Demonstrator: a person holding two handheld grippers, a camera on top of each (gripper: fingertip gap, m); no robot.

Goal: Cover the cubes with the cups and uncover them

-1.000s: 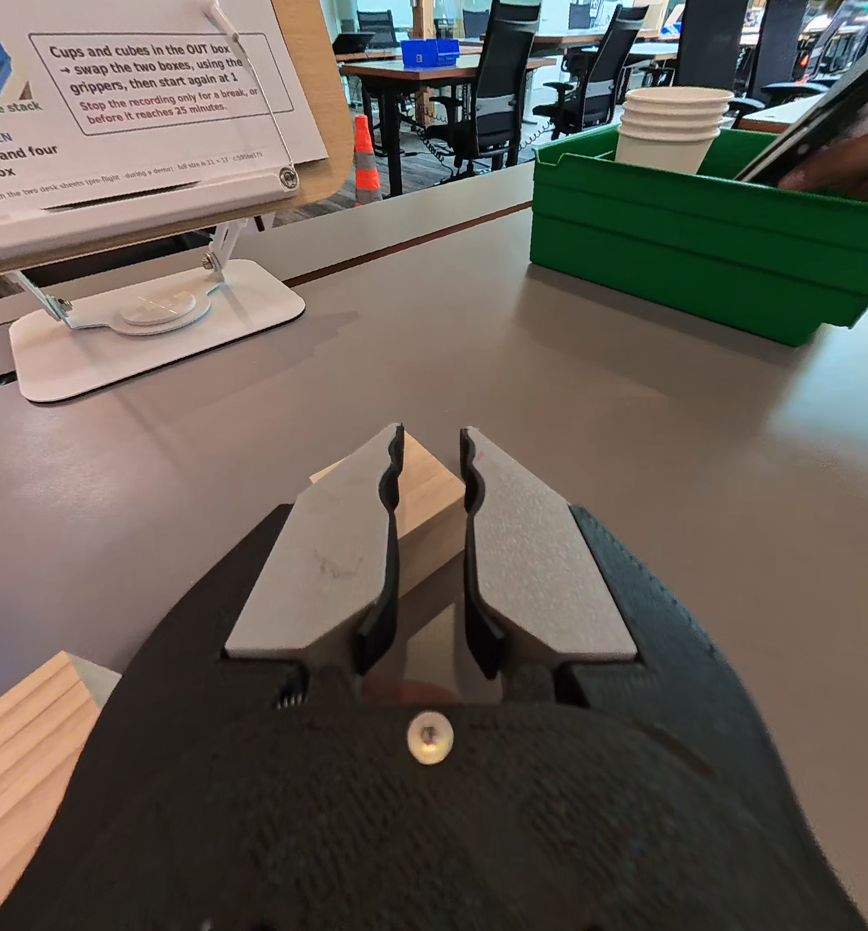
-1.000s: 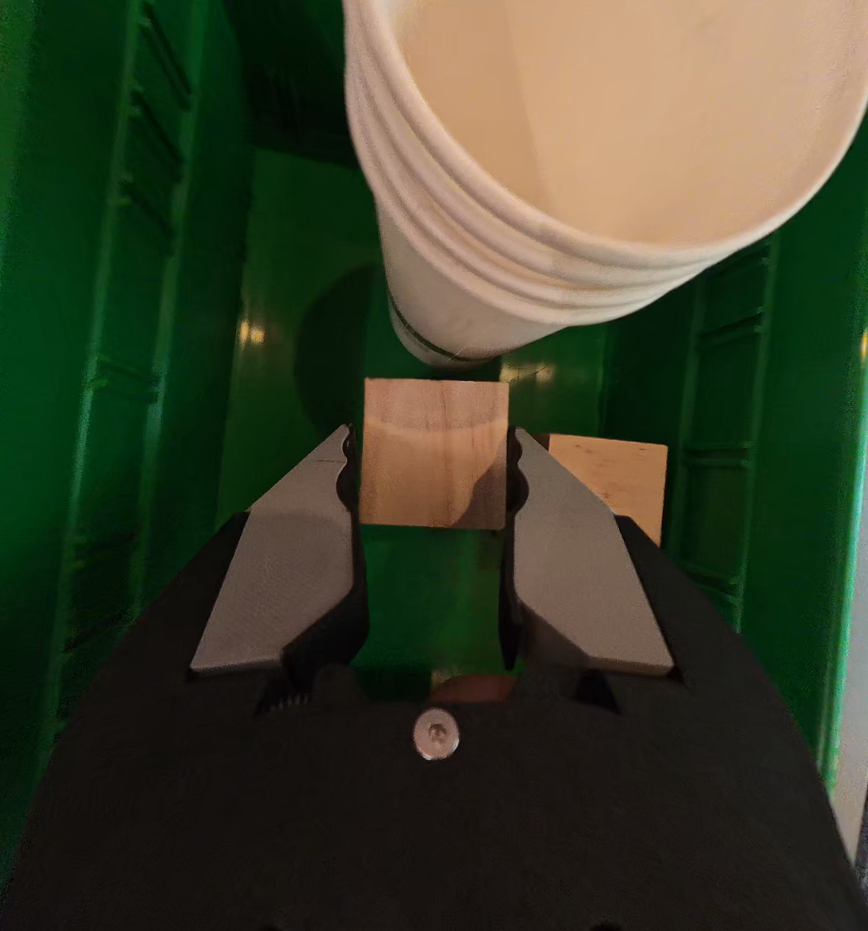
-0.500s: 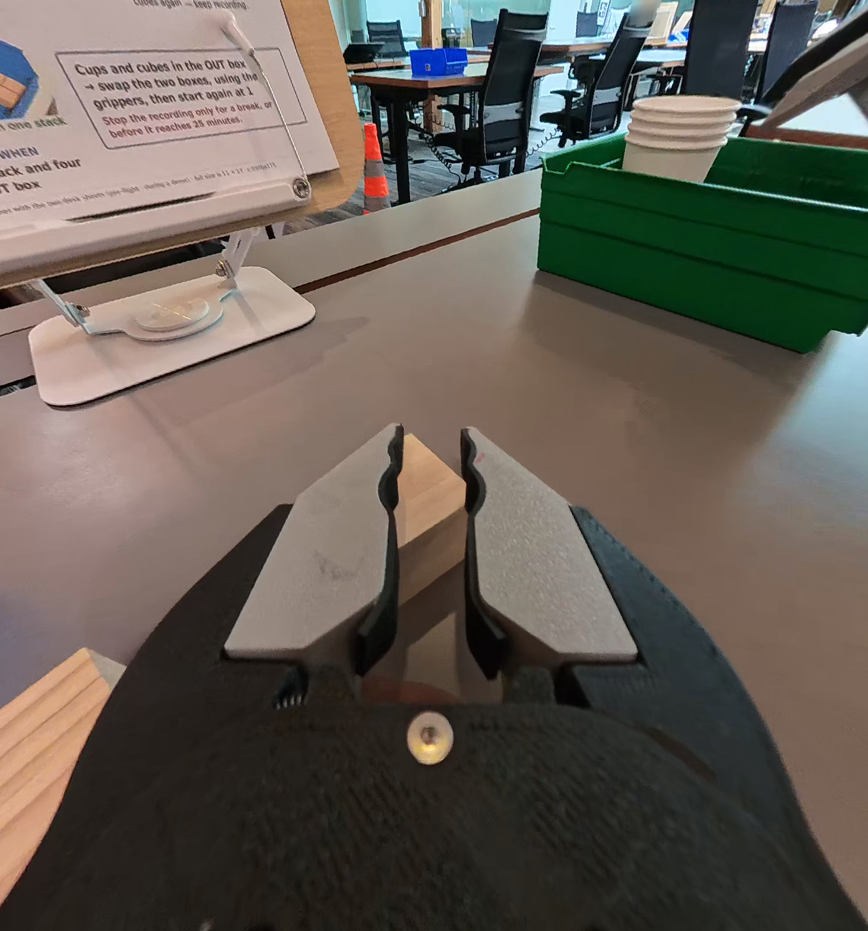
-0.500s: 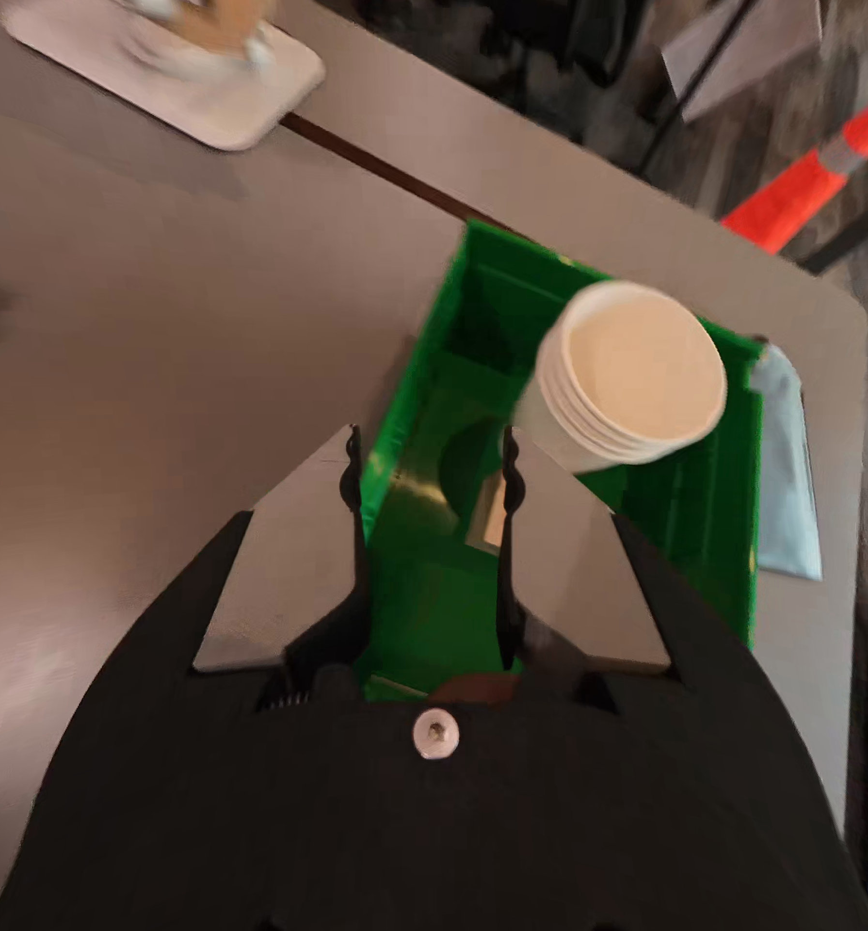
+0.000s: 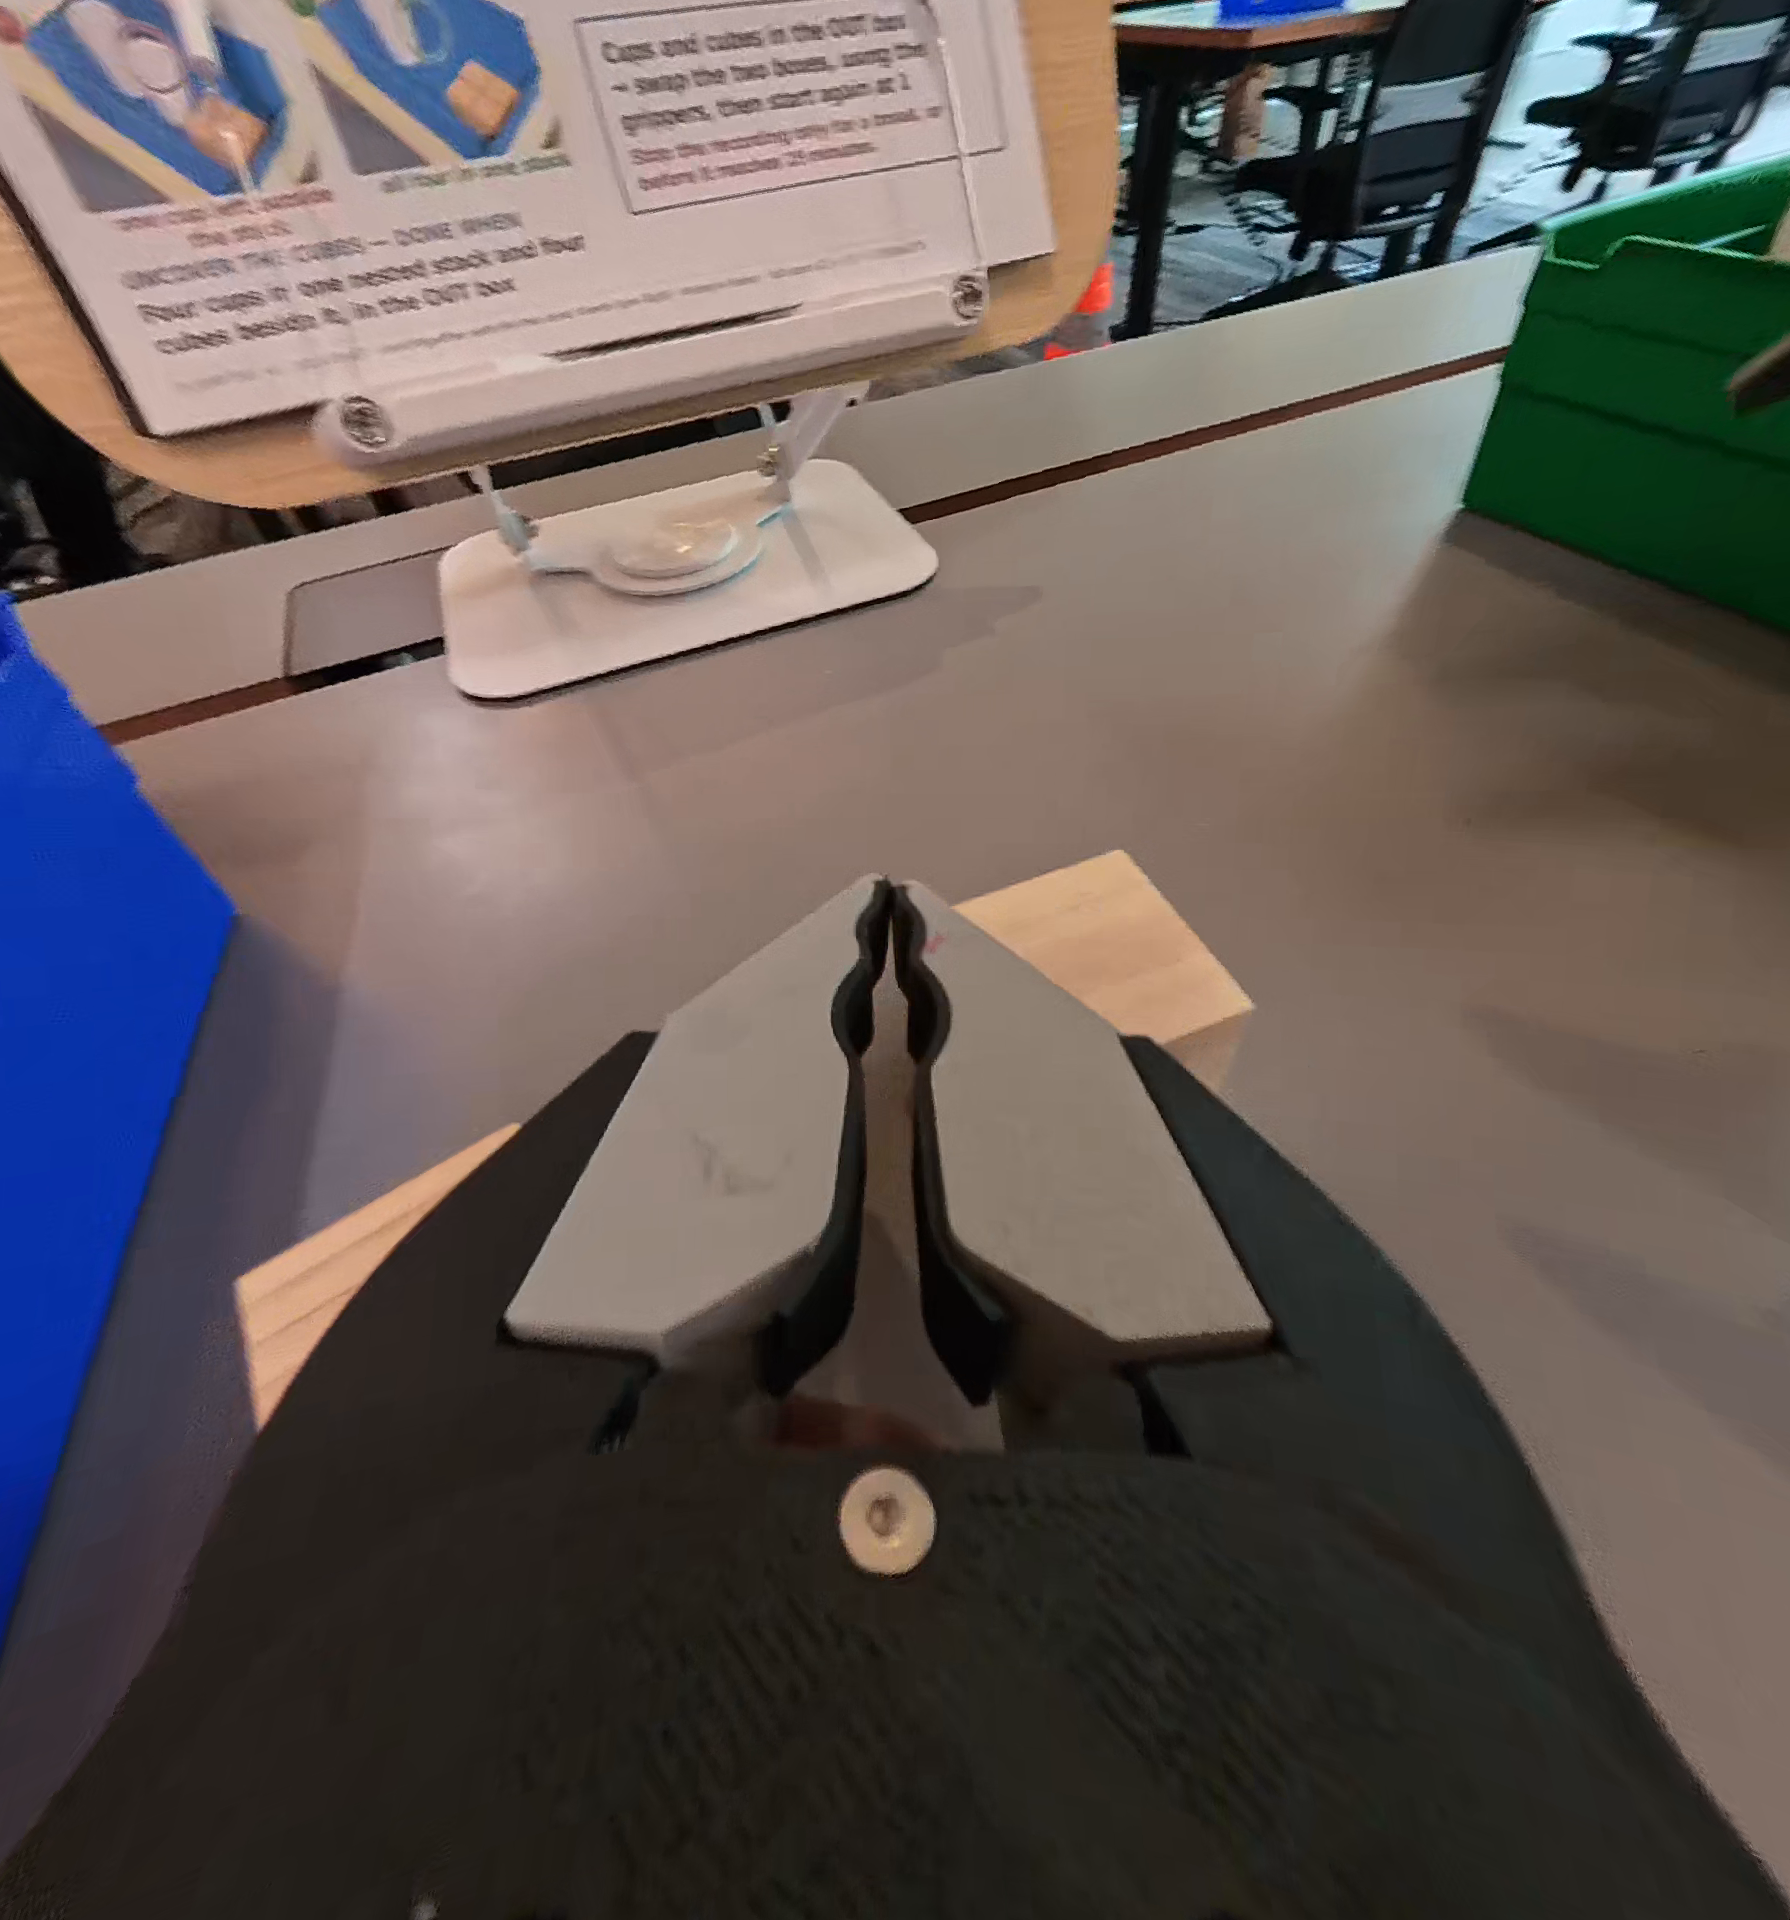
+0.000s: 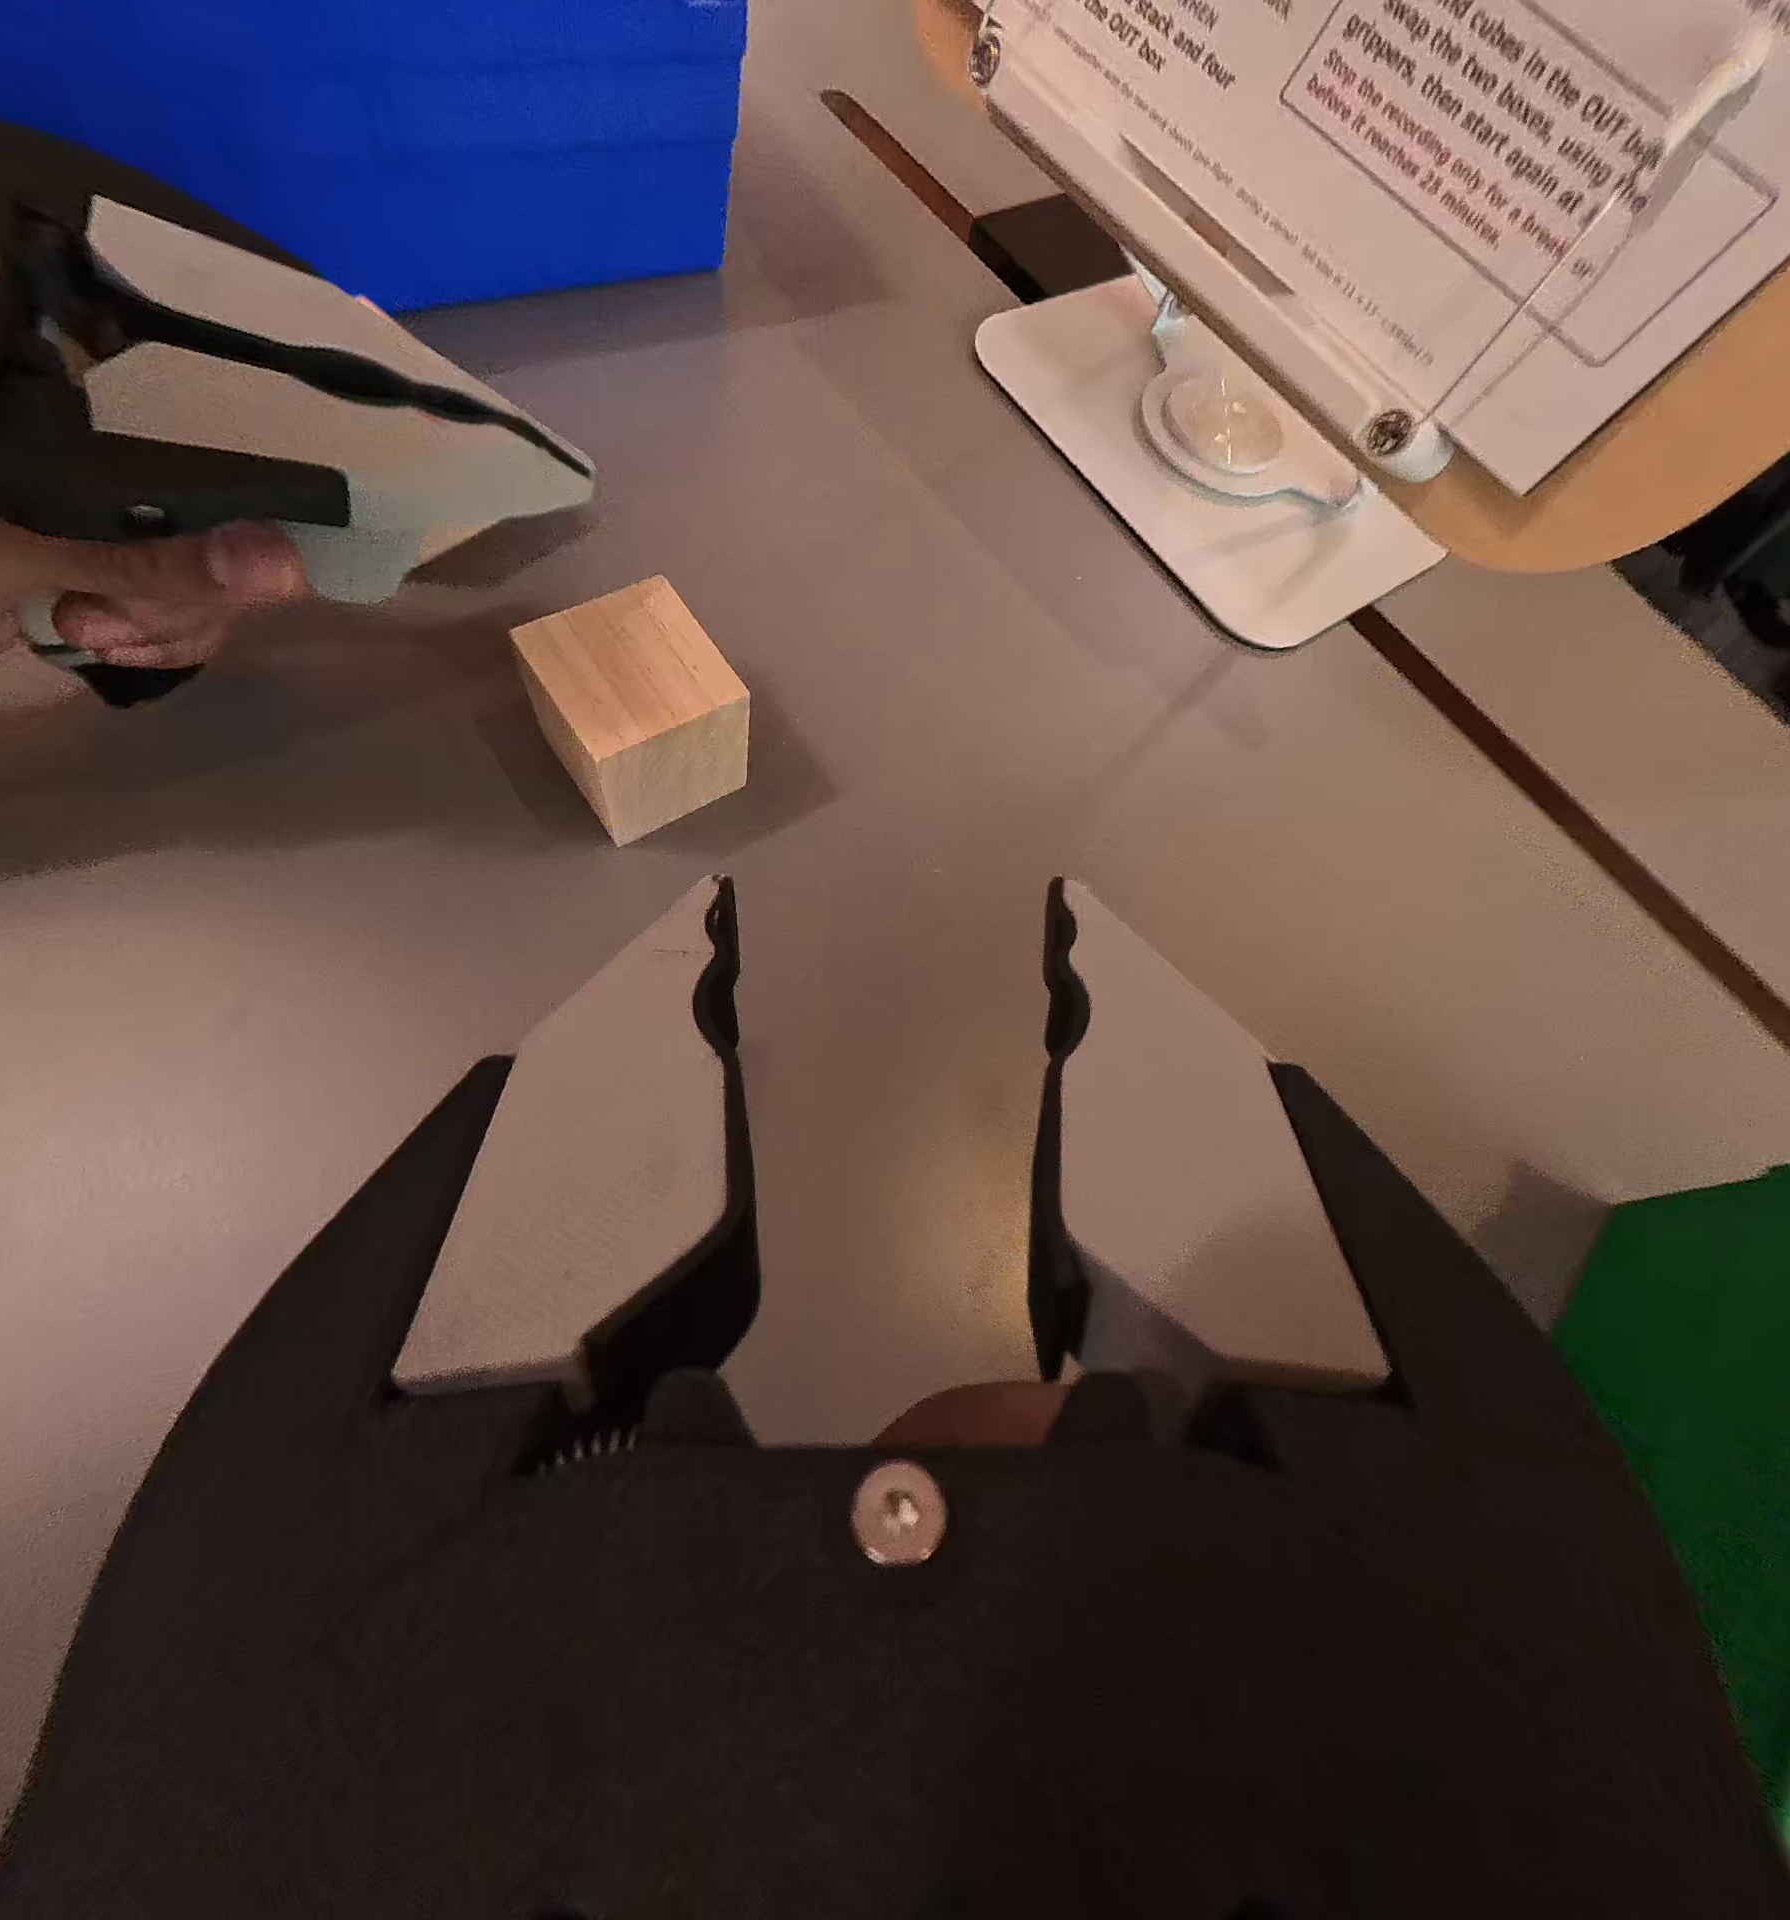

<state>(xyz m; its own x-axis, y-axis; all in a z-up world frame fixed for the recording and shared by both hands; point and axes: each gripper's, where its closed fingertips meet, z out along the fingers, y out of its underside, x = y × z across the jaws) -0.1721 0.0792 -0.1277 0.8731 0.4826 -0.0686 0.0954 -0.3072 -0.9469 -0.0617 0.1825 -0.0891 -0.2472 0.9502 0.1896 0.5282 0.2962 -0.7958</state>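
A pale wooden cube point(image 6: 633, 704), square-edged with straight grain lines on its top, was seen resting on the grey bench point(image 6: 974, 727), clear of both tools. The left tool point(image 5: 883, 896) was held above it with its fingertips closed on nothing. A second wooden block point(image 5: 351, 1288), perhaps another cube, was partly hidden under that tool. The right tool point(image 6: 886, 914) was held open and empty, nearer than the cube. A blue bin point(image 6: 403, 145) stood far left, a green bin point(image 6: 1722, 1403) near right.
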